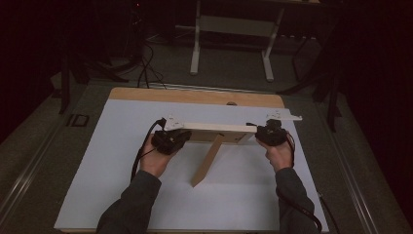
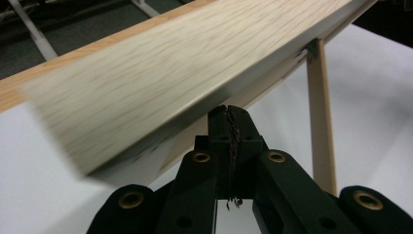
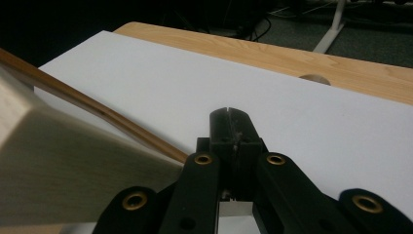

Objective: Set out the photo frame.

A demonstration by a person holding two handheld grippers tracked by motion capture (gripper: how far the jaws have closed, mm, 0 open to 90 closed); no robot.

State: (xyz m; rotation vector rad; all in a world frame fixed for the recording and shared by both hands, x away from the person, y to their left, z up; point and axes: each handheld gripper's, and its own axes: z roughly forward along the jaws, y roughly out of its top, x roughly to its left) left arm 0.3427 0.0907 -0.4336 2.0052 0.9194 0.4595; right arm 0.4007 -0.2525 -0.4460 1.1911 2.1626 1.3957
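A light wooden picture frame (image 1: 214,130) stands across the white sheet, propped on its back leg (image 1: 207,163). My left gripper (image 1: 184,136) is at the frame's left end and my right gripper (image 1: 258,133) at its right end. In the left gripper view the shut jaws (image 2: 229,111) touch the underside of the frame's long edge (image 2: 160,83), with the leg (image 2: 321,126) behind. In the right gripper view the jaws (image 3: 229,114) are shut with nothing between them, and the frame's end (image 3: 68,175) lies blurred against their left side.
A white sheet (image 1: 112,165) covers most of the wooden table (image 1: 195,96), which has a round hole (image 1: 232,103) near its far edge. Beyond it stand a white desk frame (image 1: 196,48) and floor cables (image 1: 146,68). Dark floor surrounds the table.
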